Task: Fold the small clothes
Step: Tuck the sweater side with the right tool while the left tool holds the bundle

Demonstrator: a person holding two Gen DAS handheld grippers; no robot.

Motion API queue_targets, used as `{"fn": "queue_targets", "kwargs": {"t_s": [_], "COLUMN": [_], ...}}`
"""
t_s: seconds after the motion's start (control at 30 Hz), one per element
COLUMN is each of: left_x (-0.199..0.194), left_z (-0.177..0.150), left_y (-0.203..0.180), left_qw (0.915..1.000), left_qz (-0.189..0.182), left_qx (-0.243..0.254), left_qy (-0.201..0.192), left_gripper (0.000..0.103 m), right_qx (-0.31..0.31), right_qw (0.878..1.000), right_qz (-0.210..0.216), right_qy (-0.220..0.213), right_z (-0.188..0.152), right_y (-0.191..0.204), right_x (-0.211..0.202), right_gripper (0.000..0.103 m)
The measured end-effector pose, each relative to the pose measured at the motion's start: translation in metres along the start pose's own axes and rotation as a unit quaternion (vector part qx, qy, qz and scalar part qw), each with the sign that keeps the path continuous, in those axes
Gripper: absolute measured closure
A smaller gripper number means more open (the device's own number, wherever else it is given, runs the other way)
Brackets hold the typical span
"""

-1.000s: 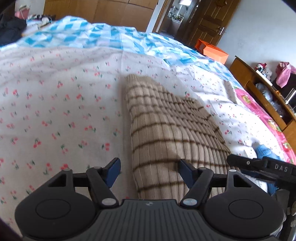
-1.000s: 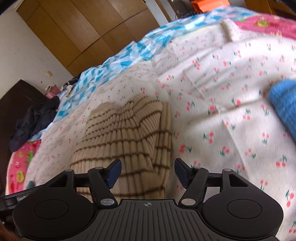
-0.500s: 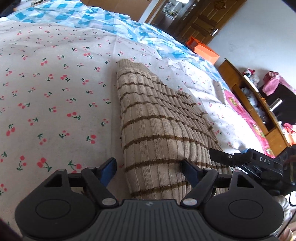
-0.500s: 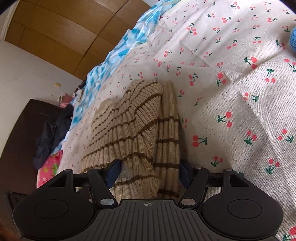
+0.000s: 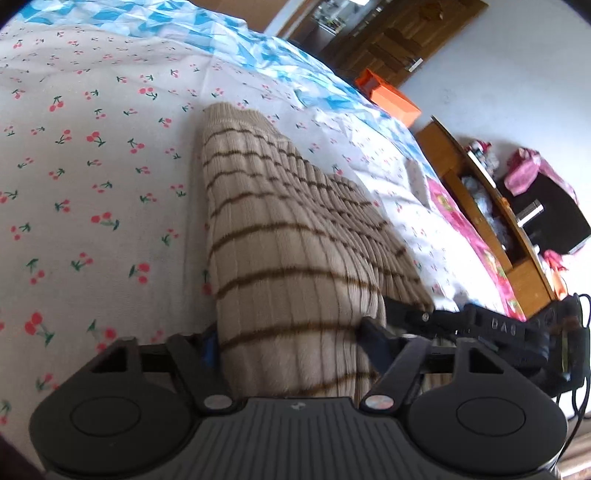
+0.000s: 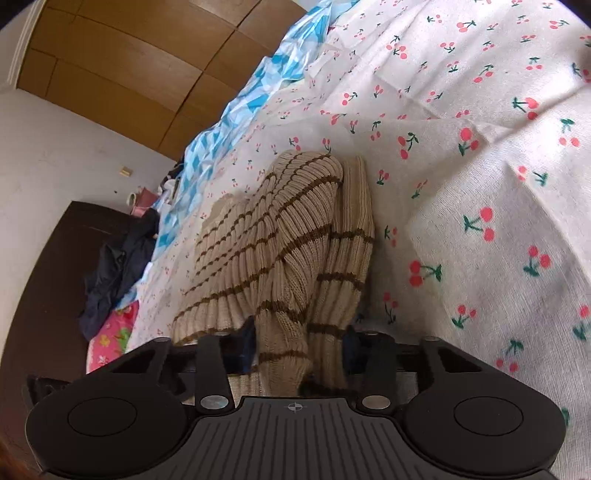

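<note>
Bed covered with a white cherry-print sheet [image 5: 92, 192]; blue-and-white checked cover [image 5: 258, 48] along its far side, pink floral bedding [image 5: 480, 243] at the edge. Orange box [image 5: 391, 98] beyond the bed, near a dark wooden door [image 5: 391, 33]. Wooden shelf unit [image 5: 491, 206] with clutter and a pink bag [image 5: 532, 173]. Other side: wooden wardrobe panels [image 6: 122, 55], dark clothes [image 6: 118, 266] heaped on a dark cabinet [image 6: 48, 280].
</note>
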State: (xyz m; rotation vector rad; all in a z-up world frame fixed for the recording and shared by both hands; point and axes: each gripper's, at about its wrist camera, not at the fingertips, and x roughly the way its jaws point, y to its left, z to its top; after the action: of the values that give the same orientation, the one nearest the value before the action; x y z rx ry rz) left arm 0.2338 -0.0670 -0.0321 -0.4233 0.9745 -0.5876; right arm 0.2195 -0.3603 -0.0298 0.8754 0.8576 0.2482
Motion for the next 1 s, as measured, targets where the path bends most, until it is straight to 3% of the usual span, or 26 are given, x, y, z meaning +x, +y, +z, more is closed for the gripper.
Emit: {"fn": "queue_targets", "kwargs": {"t_s": [0.13,0.23,0.33,0.43,0.53,0.73,0.83,0.97,1.0], "left_x": [-0.020,-0.043,-0.057,-0.045,-0.049,-0.068,-0.064,-0.059,-0.057], "left_z": [-0.006,-0.019,-0.045,-0.075,-0.082,-0.074,-0.071,-0.071,-0.071], "left_y": [0.003,-0.005,-0.008,-0.008,-0.014,-0.026,-0.029,-0.033,-0.034], "left_qw": [0.9990,0.9981,0.9972,0.9971,0.9977,0.9981,0.9982,0.9973,0.9968], "left_qz": [-0.037,-0.055,-0.060,-0.003,0.002,0.031,0.037,0.053,0.057], "left_qx": [-0.020,-0.018,-0.018,-0.001,0.006,0.040,0.035,0.045,0.051], "left_qy": [0.015,0.022,0.041,0.076,0.067,0.036,0.030,0.025,0.024], "left_gripper": [0.047,0.047,0.047,0.047,0.047,0.047,0.046,0.046,0.045], "right_qx": [-0.012,-0.020,0.009,0.018,0.027,-0.030,-0.041,-0.063,-0.052], "right_qw": [1.000,0.999,0.999,0.998,0.999,0.996,0.995,0.988,0.988], "right_qz": [0.013,0.023,0.002,-0.042,-0.043,-0.063,-0.069,-0.127,-0.132], "right_qy": [0.002,0.014,0.033,0.043,0.017,-0.062,-0.066,-0.057,-0.055], "right_z": [-0.008,-0.022,-0.045,-0.066,-0.068,-0.049,-0.034,-0.026,-0.027], "right_y": [0.014,0.020,0.002,-0.015,-0.011,0.019,0.026,0.024,0.019], "right_x": [-0.023,-0.046,-0.058,-0.057,-0.072,-0.102,-0.084,-0.041,-0.036], "right_gripper": [0.073,0.073,0.072,0.063,0.061,0.060,0.060,0.060,0.067]}}
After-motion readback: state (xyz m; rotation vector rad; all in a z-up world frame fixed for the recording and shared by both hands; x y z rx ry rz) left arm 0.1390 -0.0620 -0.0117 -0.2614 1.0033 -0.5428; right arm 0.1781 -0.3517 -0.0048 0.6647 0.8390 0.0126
